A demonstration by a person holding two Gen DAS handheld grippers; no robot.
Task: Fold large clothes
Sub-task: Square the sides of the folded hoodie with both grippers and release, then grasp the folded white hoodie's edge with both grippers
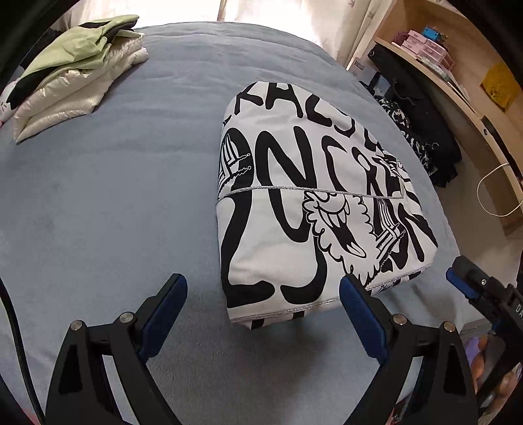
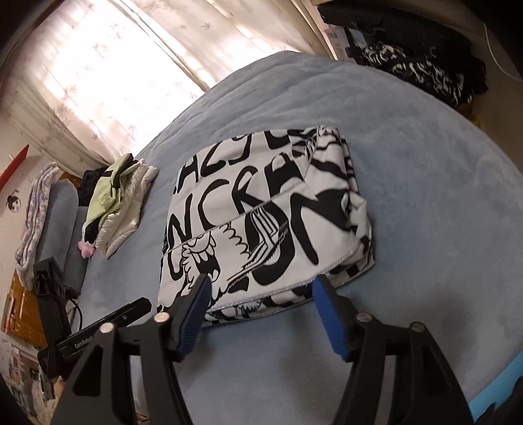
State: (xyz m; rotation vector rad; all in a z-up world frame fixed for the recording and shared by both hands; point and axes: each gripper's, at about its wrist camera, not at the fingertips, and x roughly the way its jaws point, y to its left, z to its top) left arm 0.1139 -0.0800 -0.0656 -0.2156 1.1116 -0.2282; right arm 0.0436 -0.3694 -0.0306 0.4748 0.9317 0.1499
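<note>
White-and-black printed garment (image 1: 313, 202) lies folded into a block on the blue-grey bed (image 1: 114, 202). Left gripper (image 1: 263, 296) and right gripper (image 2: 260, 291) hover at its six-o'clock edge, fingers spread, holding nothing. Folded pale jackets (image 1: 72, 75) sit well apart at ten o'clock.

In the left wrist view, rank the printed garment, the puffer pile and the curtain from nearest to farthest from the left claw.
1. Printed garment: just ahead of the left claw, slightly right.
2. Puffer pile: far left on the bed.
3. Curtain: beyond the bed's far edge.
</note>
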